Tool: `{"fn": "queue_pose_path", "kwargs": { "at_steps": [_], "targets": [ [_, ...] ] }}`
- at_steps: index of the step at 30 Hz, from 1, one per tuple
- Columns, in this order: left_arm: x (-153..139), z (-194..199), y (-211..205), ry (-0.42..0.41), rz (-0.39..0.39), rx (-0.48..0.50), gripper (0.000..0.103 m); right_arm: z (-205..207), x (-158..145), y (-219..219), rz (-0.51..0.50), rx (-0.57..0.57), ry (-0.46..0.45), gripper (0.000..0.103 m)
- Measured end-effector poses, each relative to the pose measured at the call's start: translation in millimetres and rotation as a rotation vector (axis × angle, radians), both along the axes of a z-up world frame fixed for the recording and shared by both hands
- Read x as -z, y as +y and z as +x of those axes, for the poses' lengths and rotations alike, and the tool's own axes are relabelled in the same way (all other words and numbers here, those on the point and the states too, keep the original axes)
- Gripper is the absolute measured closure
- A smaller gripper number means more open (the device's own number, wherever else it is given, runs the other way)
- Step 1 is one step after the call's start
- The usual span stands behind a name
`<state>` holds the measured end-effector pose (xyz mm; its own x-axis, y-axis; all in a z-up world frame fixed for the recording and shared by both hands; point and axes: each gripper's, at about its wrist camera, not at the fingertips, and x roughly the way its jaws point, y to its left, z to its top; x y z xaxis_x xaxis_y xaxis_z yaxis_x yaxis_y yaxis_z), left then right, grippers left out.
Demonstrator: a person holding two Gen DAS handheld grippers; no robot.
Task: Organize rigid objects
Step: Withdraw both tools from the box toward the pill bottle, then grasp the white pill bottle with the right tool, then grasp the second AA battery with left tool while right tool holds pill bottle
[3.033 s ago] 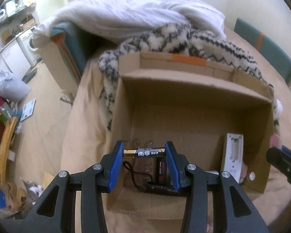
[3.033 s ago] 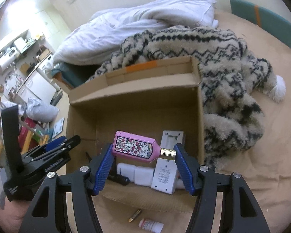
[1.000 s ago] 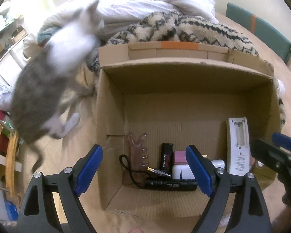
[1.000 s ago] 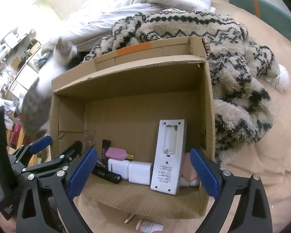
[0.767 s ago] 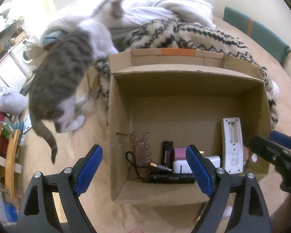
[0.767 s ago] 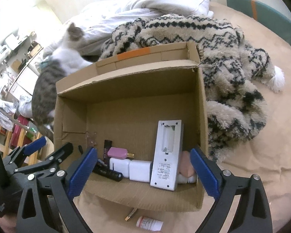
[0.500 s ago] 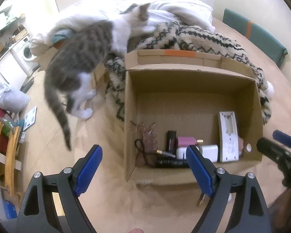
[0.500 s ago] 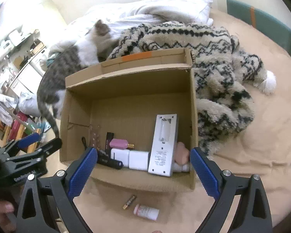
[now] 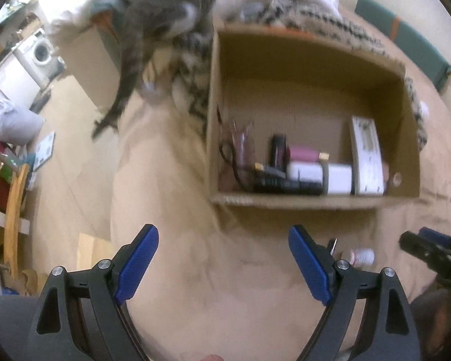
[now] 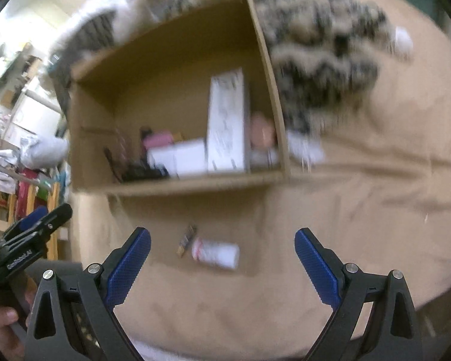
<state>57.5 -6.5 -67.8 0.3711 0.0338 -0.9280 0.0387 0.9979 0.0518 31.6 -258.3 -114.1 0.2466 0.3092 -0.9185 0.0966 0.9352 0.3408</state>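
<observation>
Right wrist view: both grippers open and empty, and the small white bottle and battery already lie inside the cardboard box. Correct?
Not quite. In the right wrist view the white bottle and battery lie on the tan cover outside the cardboard box, in front of it. Both grippers are open and empty.

We saw a brown cardboard box (image 9: pixel 309 201) on a tan bed sheet (image 9: pixel 180 240). A grey striped cat (image 9: pixel 165 18) stood by a cream blanket with black zigzags (image 10: pixel 324 60). Inside lay a pink bottle (image 9: pixel 303 152) and a white remote (image 9: pixel 366 156). Both hand-held grippers had blue pads (image 9: pixel 138 261).
</observation>
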Motion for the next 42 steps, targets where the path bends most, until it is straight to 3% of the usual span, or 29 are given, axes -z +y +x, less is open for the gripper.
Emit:
{"fn": "queue_pose_path", "kwargs": {
  "at_steps": [4, 8, 9, 10, 12, 16, 20, 23, 25, 27, 31, 33, 35, 36, 37, 38, 42],
  "targets": [
    [6, 1, -5, 0.016, 0.0, 0.01, 0.016, 4, 30, 12, 0.054, -0.017, 0.122, 0.001],
    [10, 1, -8, 0.039, -0.011, 0.017, 0.016, 8, 52, 30, 0.038, -0.059, 0.17, 0.001],
    [11, 0, -8, 0.044, -0.012, 0.022, 0.016, 8, 58, 34, 0.032, -0.076, 0.18, 0.007],
    [13, -1, -9, 0.047, -0.007, 0.026, 0.016, 7, 64, 38, 0.023, -0.091, 0.197, 0.027],
    [18, -1, -8, 0.062, 0.016, 0.018, 0.016, 4, 70, 40, -0.006, -0.098, 0.217, 0.052],
    [36, -2, -12, 0.13, 0.001, 0.019, 0.016, -6, 53, 34, -0.037, -0.105, 0.153, 0.054],
    [59, 2, -46, 0.189, 0.037, 0.14, 0.016, -7, 40, 11, -0.086, -0.052, 0.086, 0.054],
    [81, 3, -86, 0.261, 0.013, 0.251, 0.02, -2, 41, -6, -0.12, 0.001, 0.059, 0.054],
    [92, 3, -110, 0.298, 0.001, 0.316, 0.03, -3, 41, -17, -0.124, 0.026, 0.052, 0.054],
    [101, 3, -130, 0.296, 0.018, 0.371, 0.03, -2, 43, -24, -0.127, 0.026, 0.061, 0.054],
    [122, 9, -154, 0.293, 0.051, 0.403, 0.031, -4, 61, -23, -0.036, 0.036, 0.121, 0.054],
    [121, 15, -161, 0.285, 0.043, 0.402, 0.038, -7, 60, -20, -0.024, 0.023, 0.113, 0.054],
    [118, 17, -163, 0.277, 0.039, 0.42, 0.063, -11, 59, -20, -0.028, 0.029, 0.111, 0.054],
    [116, 17, -165, 0.27, 0.041, 0.434, 0.07, -12, 61, -21, -0.018, 0.035, 0.121, 0.054],
    [115, 17, -165, 0.269, 0.042, 0.437, 0.086, -12, 63, -20, -0.005, 0.044, 0.13, 0.054],
    [113, 17, -164, 0.272, 0.037, 0.437, 0.094, -14, 64, -17, 0.001, 0.05, 0.132, 0.054],
    [111, 20, -160, 0.296, -0.003, 0.384, 0.094, -11, 55, -27, 0.007, 0.047, 0.115, 0.054]
  ]
}}
